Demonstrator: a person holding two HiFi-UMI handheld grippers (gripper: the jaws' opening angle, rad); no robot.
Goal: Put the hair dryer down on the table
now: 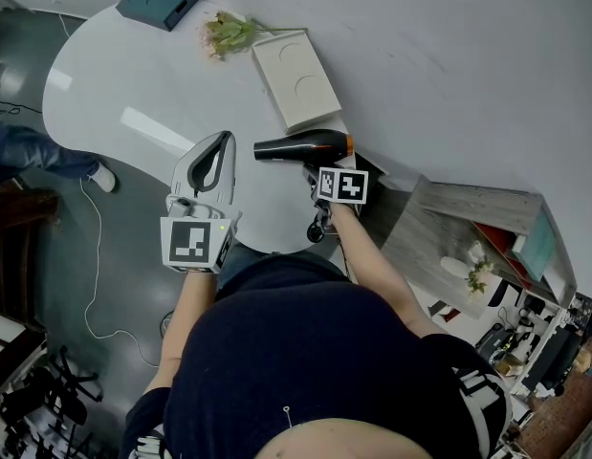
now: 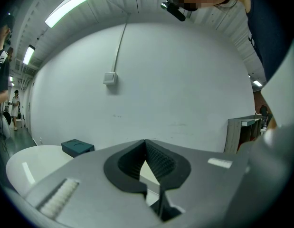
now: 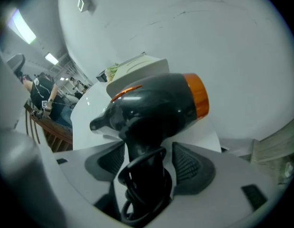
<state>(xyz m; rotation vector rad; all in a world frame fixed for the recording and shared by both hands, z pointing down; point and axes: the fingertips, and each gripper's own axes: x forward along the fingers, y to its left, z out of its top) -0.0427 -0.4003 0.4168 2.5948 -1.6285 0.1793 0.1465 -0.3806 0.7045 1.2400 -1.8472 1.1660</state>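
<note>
Here the right tool point(image 3: 149, 161) has its jaws apart. The handle of the hair dryer point(image 3: 156, 101) stands between them with a sliver of gap at the pads, and its coiled cord point(image 3: 142, 189) is bunched just below. The dryer seems to rest at the near edge of the table point(image 1: 133, 94), so the setting-down looks done. What is left is to draw the tool back clear of the handle. The left tool point(image 2: 146, 142) is closed and empty, off to the dryer's left.
</note>
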